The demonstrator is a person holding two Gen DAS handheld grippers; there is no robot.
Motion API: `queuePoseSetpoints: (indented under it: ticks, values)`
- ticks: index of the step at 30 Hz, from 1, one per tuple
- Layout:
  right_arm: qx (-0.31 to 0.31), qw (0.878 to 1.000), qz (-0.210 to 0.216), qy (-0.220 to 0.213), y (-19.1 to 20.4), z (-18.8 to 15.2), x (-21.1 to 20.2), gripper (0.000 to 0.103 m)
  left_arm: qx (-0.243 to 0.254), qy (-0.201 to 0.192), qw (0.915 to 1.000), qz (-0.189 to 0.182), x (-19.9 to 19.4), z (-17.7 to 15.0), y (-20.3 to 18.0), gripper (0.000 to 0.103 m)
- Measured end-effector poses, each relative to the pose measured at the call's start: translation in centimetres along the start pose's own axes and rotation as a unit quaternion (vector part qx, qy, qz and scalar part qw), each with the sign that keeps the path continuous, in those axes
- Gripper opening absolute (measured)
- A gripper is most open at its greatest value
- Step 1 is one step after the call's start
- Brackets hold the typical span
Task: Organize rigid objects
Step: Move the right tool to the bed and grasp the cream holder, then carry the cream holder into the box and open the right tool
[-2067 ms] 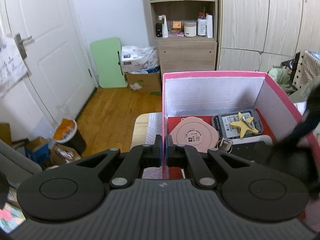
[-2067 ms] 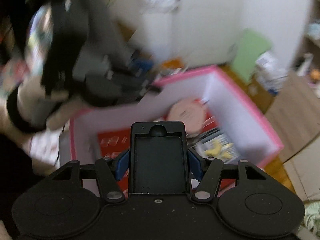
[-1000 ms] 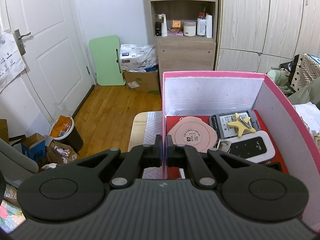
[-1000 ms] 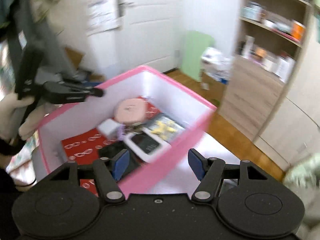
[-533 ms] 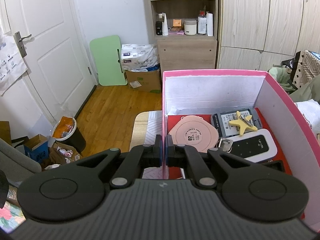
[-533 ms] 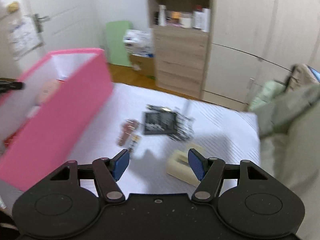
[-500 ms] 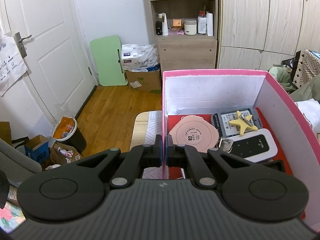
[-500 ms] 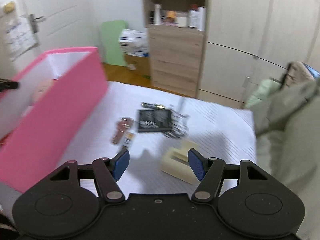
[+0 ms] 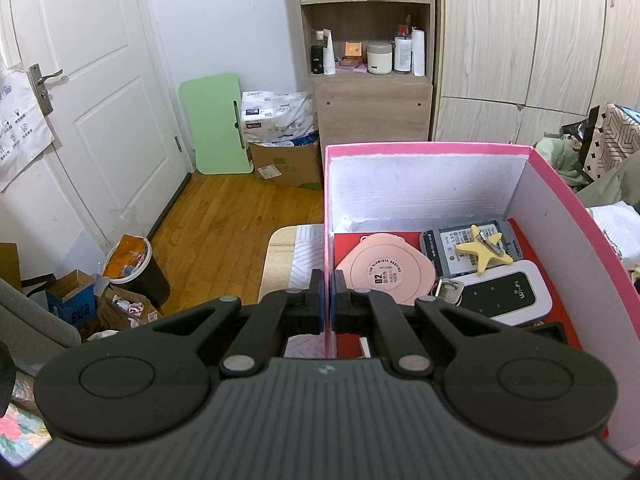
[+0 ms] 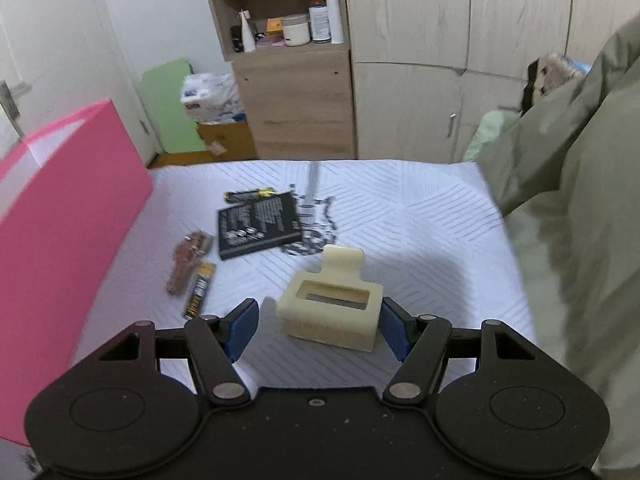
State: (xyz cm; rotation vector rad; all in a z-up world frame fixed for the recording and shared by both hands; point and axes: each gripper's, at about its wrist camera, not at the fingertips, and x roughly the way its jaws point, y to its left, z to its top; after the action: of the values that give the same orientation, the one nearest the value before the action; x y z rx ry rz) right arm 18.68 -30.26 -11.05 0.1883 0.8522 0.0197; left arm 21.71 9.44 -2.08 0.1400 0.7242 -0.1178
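Cream block [image 10: 331,309] lies between the right gripper's [image 10: 316,330] spread fingers [image 10: 241,327]; seemingly untouched.

Pink box [image 9: 424,147] with white inner walls and red floor, holding a peach-pink round lid [image 9: 386,273] and a yellow star [image 9: 484,251]. White cloth [image 10: 420,216] with grey chevron stripes, bearing a cream block [image 10: 332,304], a black card [image 10: 258,224] and a black-and-gold battery [image 10: 250,195].

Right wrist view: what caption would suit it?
Open right gripper poised around a cream block on the white cloth.
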Motion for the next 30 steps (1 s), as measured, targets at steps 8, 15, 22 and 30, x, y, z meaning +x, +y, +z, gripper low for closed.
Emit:
queuePoseSetpoints:
  ticks: [8, 15, 22, 30]
  values:
    - [-0.031, 0.999, -0.011, -0.011, 0.7, 0.4, -0.7, 0.057, 0.001, -0.001, 1.0, 0.0, -0.1, -0.1, 0.0, 0.003]
    - [-0.075, 0.995, 0.053, -0.05, 3.9, 2.9, -4.8, 0.057, 0.001, -0.003, 1.0, 0.001, -0.2, 0.0, 0.0, 0.003]
    - [-0.166, 0.96, 0.214, -0.074, 10.7, 6.2, -9.0, 0.057, 0.001, -0.007, 1.0, 0.003, -0.3, -0.1, 0.0, 0.003]
    - [-0.306, 0.904, 0.295, 0.041, 21.1, 6.9, -5.3, 0.057, -0.016, -0.002, 0.9999, 0.001, -0.2, -0.2, 0.3, 0.002]
